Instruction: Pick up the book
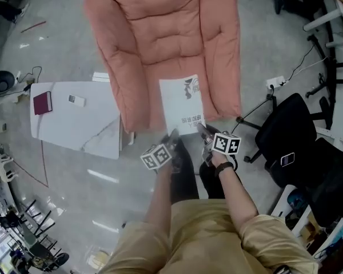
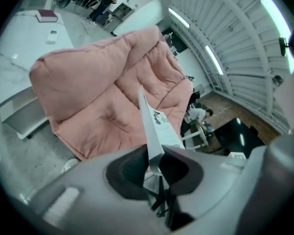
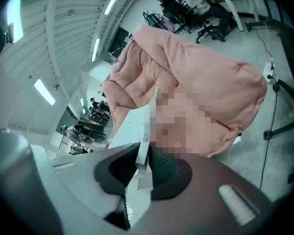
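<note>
L gripper (image 2: 157,163) & R gripper (image 3: 143,163) are each clamped narrow on the near edge of the thin white book (image 1: 183,103). In head view the book sits at frame centre, over the front lip of the pink floor cushion (image 1: 160,39). Risk: both grips bite only a little of one short edge, so the far end may sag or slip out & drop to the floor (image 1: 74,170), and uneven pull btw hands could bend it.
</note>
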